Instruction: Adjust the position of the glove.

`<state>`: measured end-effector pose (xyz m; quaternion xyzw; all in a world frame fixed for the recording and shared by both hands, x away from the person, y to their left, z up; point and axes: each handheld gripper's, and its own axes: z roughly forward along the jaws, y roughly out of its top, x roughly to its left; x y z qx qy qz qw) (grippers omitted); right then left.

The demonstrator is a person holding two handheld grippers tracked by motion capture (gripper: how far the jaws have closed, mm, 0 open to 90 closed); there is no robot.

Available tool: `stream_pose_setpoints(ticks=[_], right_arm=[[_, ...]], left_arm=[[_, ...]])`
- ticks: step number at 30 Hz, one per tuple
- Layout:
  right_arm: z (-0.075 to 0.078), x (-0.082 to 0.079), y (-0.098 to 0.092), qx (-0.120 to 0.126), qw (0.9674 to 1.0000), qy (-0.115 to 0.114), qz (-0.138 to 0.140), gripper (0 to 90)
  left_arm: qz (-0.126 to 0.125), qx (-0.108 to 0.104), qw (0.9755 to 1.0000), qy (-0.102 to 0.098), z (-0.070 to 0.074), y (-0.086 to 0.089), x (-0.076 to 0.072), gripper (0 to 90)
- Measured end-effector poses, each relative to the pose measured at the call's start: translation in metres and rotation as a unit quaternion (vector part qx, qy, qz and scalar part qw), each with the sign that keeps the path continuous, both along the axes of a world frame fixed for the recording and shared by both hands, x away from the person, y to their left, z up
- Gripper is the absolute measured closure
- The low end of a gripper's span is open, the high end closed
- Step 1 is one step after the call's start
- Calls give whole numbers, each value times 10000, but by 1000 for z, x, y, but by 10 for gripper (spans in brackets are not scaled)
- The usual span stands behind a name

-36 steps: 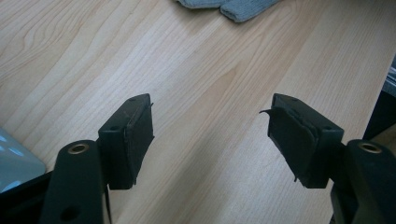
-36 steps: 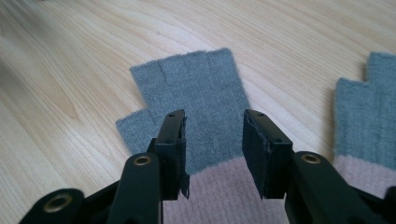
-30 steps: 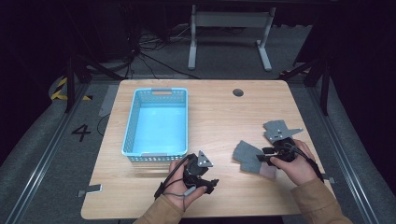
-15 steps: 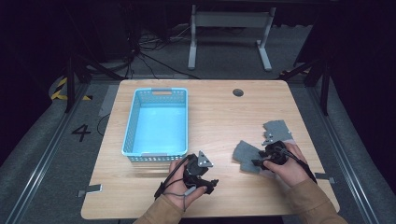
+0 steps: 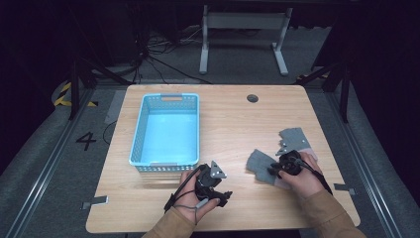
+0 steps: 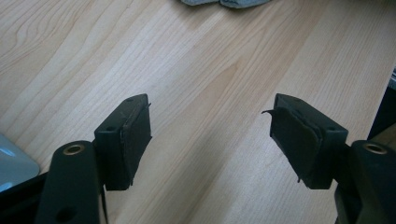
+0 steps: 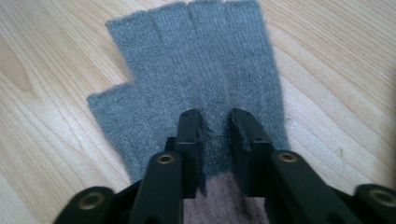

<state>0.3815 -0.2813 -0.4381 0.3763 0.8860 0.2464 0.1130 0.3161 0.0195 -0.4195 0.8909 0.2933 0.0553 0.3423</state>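
The grey fingerless glove (image 7: 196, 74) lies flat on the wooden table (image 5: 233, 124), toward its right side near me, short finger stubs pointing away from my right gripper (image 7: 216, 119) and a pinkish-brown cuff at the near end under the jaws. My right gripper has just been closing — its two black jaws now stand close together, pinching a ridge of the knit between them just above the cuff. A second grey glove (image 5: 294, 138) lies just beyond, toward the table's right edge. My left gripper (image 6: 210, 126) rests low over bare wood near the front edge, jaws standing wide apart with nothing between them. Just beyond it sits the light blue plastic basket (image 5: 168, 99) — on the table's left half, well apart from the gloves.
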Motion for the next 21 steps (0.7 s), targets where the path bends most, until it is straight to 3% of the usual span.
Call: stream_pose_setpoints(ticks=[7, 12, 18, 21], right_arm=[[1, 0, 0, 6, 10000, -46, 63, 827], [11, -3, 0, 78, 9997, -169, 153, 859], [26, -11, 8, 107, 9987, -325, 389, 859], [30, -15, 14, 114, 9971, -370, 661, 858]], left_arm=[[-1, -20, 10000, -5, 0, 0, 1, 297], [12, -55, 10000, -4, 0, 1, 1, 297], [1, -38, 10000, -11, 2, 2, 1, 297], [9, -60, 10000, -32, 2, 2, 1, 297]])
